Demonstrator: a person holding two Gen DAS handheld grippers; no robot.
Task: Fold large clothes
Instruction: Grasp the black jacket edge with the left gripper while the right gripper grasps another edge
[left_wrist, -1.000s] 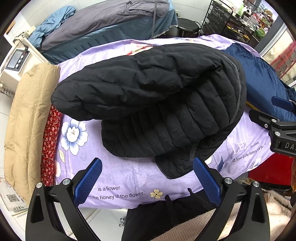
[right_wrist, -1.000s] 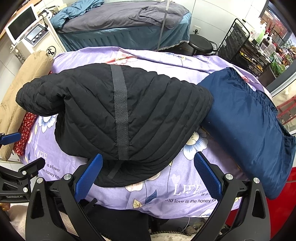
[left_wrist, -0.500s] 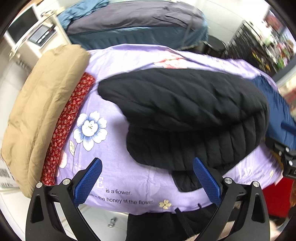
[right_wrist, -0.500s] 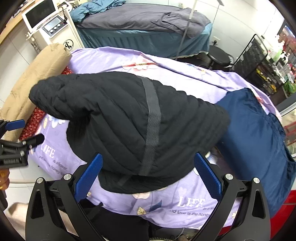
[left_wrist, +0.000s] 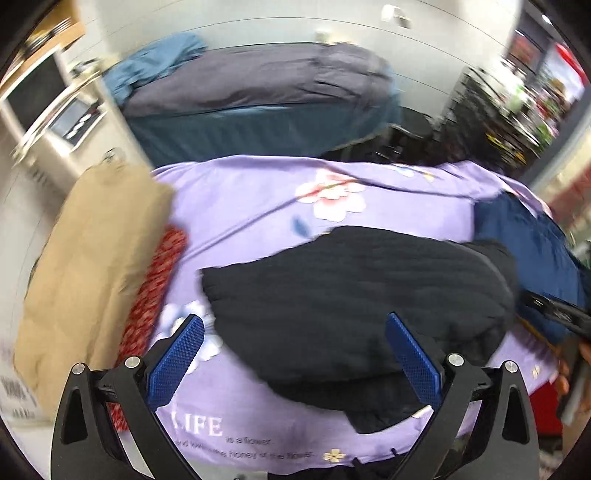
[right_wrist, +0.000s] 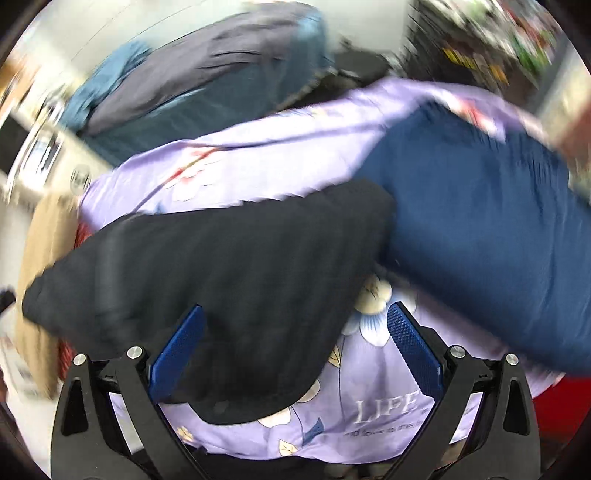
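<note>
Both views having swung upward, the left tongs (left_wrist: 294, 358) and right tongs (right_wrist: 294, 349) are hovering spread apart, empty, before the folded black quilted jacket (left_wrist: 354, 310).

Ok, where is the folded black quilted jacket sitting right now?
In both wrist views the black quilted jacket lies on the purple floral sheet near its front edge, between the tan coat on the left and the navy garment on the right.

At twelve o'clock we see a grey-covered bed (left_wrist: 255, 88) against a white wall (left_wrist: 258, 22); a black wire rack (left_wrist: 491, 110) stands at two o'clock.
</note>
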